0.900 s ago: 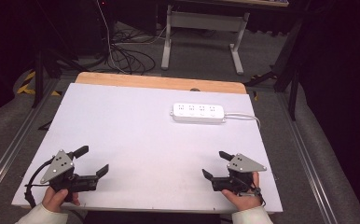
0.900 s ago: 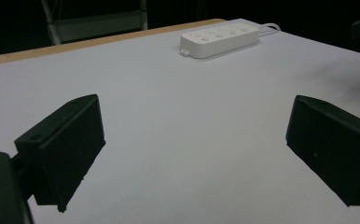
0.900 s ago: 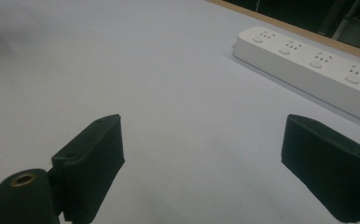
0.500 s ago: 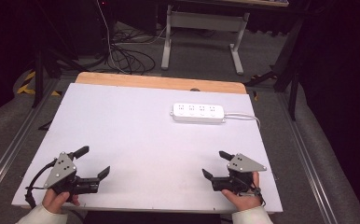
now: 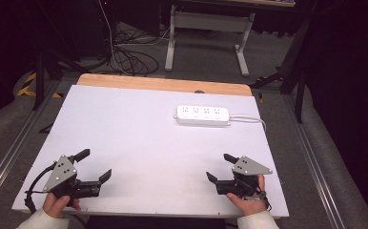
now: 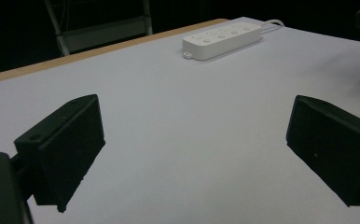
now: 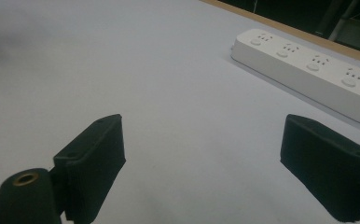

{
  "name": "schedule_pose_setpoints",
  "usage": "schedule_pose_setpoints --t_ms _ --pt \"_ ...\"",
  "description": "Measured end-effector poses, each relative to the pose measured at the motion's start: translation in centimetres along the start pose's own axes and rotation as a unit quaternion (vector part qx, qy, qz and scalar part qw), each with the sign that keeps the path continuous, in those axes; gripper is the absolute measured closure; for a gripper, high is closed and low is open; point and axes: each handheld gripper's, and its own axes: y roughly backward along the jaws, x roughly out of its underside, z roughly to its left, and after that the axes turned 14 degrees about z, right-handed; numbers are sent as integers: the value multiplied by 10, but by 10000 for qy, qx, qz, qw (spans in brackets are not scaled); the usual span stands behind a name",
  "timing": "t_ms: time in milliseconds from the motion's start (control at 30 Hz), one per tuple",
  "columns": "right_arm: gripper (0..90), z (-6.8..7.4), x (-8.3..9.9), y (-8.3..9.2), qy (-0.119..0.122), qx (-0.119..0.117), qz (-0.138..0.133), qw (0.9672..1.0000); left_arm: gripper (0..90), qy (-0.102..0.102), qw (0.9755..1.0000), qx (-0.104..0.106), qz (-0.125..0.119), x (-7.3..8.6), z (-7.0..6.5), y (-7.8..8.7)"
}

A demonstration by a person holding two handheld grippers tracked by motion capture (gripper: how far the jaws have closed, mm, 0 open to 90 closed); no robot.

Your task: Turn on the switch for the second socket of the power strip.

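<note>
White tabletop (image 5: 139, 129), power strip (image 5: 202, 115) up near the far edge. Left claw (image 5: 94, 165) and right claw (image 5: 219, 167) sit at the near corners, both spread wide and empty.

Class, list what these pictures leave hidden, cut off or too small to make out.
1. Power strip cord: high view, drops behind the table edge; plug hidden.
2. Power strip's far end: right gripper view, cut off by the frame edge.
3. Socket markings: high view, too small.
4. Person's forearms: high view, cut off at the bottom.

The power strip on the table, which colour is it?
The power strip is white, cable included; the right gripper view shows it best.
</note>
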Motion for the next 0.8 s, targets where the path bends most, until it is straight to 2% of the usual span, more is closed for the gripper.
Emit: schedule_pose_setpoints --t_ms 33,67,200,400,667,800 --pt "142 0 -1 0 -14 25 -1 10000 48 5 10000 1 0 0 0 0" --pt "205 -1 -2 1 -4 45 43 10000 48 24 10000 -7 -3 0 0 0" --pt "213 -2 -7 5 -5 98 79 9999 48 -2 10000 -36 4 0 0 0" --pt "213 -6 -18 11 -71 -10 62 10000 48 -3 10000 -51 37 0 0 0" --pt "212 -8 -30 12 34 19 87 10000 48 9 10000 -52 29 0 0 -1" --pt "212 -10 -47 13 185 48 145 9997 47 -12 10000 -72 12 0 0 0"
